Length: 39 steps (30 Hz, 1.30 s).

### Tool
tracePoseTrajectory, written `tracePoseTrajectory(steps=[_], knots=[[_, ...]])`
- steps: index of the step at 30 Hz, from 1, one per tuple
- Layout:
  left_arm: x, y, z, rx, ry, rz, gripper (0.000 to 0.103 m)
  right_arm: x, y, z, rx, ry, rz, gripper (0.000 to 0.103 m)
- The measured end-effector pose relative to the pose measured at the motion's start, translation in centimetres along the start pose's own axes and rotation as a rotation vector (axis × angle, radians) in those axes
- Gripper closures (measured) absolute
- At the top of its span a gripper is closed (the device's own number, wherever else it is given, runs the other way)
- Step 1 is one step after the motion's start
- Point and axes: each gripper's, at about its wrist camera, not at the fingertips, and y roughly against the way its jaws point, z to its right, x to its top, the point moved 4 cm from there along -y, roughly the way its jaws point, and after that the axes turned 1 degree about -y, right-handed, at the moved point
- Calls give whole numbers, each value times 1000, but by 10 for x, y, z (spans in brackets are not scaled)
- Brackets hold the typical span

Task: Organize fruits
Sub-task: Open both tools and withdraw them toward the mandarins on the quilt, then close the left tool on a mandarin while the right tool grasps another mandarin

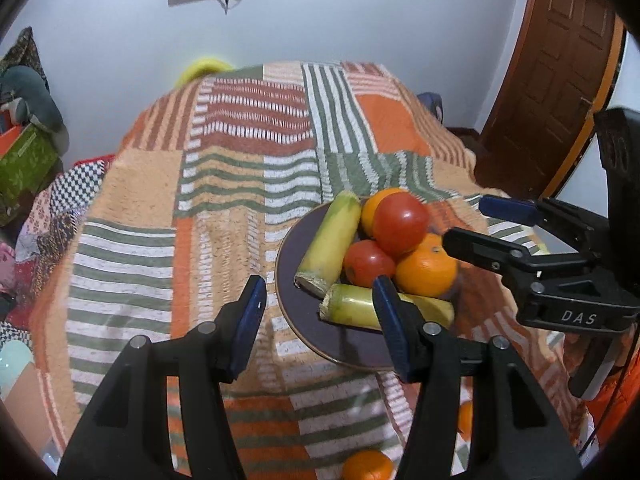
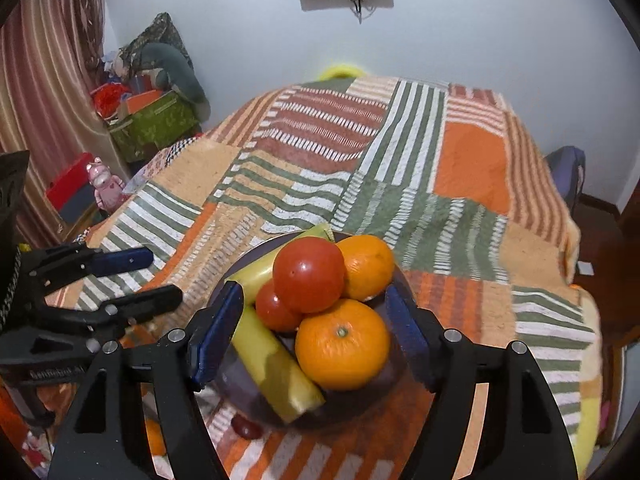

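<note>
A dark plate (image 1: 296, 256) on the patchwork cloth holds two yellow-green corn cobs (image 1: 332, 244), two oranges (image 1: 426, 268) and two red tomatoes (image 1: 400, 222), piled together. My left gripper (image 1: 320, 320) is open and empty, hovering over the plate's near left rim. My right gripper (image 1: 464, 220) is open beside the pile's right side. In the right wrist view the right gripper (image 2: 316, 336) is open and straddles the pile, with an orange (image 2: 342, 344) and a tomato (image 2: 308, 274) between its fingers. The left gripper (image 2: 160, 276) shows open at the left.
The striped patchwork cloth (image 1: 224, 184) covers the whole table. A loose orange (image 1: 366, 465) and another (image 1: 464, 416) lie below the table's near edge. A small dark red fruit (image 2: 246, 426) lies by the plate. Boxes and clutter (image 2: 152, 120) stand left; a wooden door (image 1: 560, 60) right.
</note>
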Motion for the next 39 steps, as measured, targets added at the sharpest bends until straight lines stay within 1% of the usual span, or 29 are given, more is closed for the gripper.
tracePoseTrajectory(steps=[3, 7, 12, 14, 18, 21, 23, 26, 28, 33, 39], knots=[[-2, 26, 6, -10, 0, 26, 48, -4, 24, -4, -10, 0, 27, 32], [-12, 58, 15, -27, -3, 46, 45, -15, 59, -13, -18, -1, 61, 32], [-32, 95, 24, -8, -11, 75, 44, -29, 89, -24, -36, 8, 85, 32], [-41, 103, 26, -7, -9, 70, 42, -37, 99, -29, -38, 8, 91, 31], [-60, 114, 27, 2, -3, 60, 42, -54, 108, -34, -37, -1, 85, 30], [-73, 117, 26, 2, 7, 45, 42, -66, 111, -35, -36, -8, 71, 30], [-83, 115, 25, 4, 14, 28, 38, -75, 110, -36, -40, -10, 56, 30], [-97, 112, 26, 4, 9, 7, 37, -89, 104, -36, -52, -5, 31, 30], [-106, 108, 27, 1, 2, -12, 37, -98, 98, -37, -37, -12, 3, 30], [-127, 85, 34, -7, -25, -73, 37, -118, 79, -40, -28, -16, -55, 30], [-140, 57, 39, -31, -23, -128, 37, -136, 56, -46, -13, -3, -106, 30]])
